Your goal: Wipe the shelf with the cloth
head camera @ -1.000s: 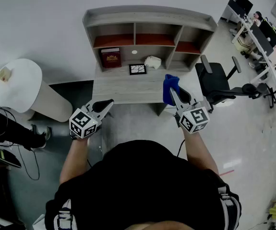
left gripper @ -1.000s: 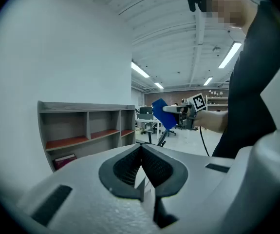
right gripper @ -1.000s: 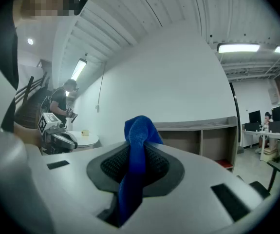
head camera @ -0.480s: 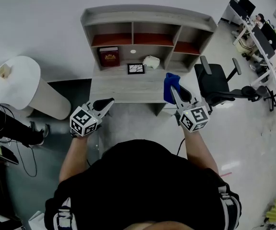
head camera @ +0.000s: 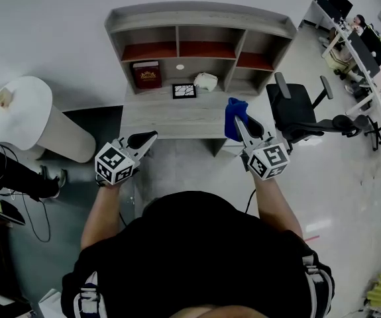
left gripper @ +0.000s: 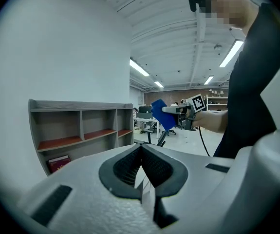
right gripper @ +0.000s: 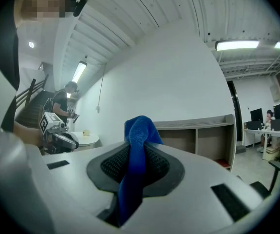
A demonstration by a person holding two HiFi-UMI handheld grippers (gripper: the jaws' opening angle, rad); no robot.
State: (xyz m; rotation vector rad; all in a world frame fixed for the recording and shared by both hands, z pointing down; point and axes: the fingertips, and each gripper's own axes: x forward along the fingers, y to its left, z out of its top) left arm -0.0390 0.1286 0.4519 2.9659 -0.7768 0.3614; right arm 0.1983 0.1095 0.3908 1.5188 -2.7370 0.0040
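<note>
A grey shelf unit [head camera: 197, 18] with red-lined compartments stands on a desk [head camera: 170, 121] against the white wall. My right gripper [head camera: 238, 126] is shut on a blue cloth [head camera: 233, 119], held in the air over the desk's front right corner; the cloth [right gripper: 136, 160] runs up between the closed jaws and bunches above them. My left gripper [head camera: 147, 140] hangs near the desk's front left corner, jaws closed with nothing between them. The left gripper view shows the shelf unit [left gripper: 76, 126] ahead and the cloth [left gripper: 162, 114] in the other gripper.
On the desk stand a dark red book [head camera: 146, 75], a small framed picture [head camera: 184, 91] and a white crumpled object [head camera: 205, 81]. A black office chair [head camera: 303, 111] is right of the desk. A round white table [head camera: 18, 114] stands to the left.
The view has shifted slightly, so the desk and shelf sit a little further left and up. Both grippers keep nearly the same pose and grip.
</note>
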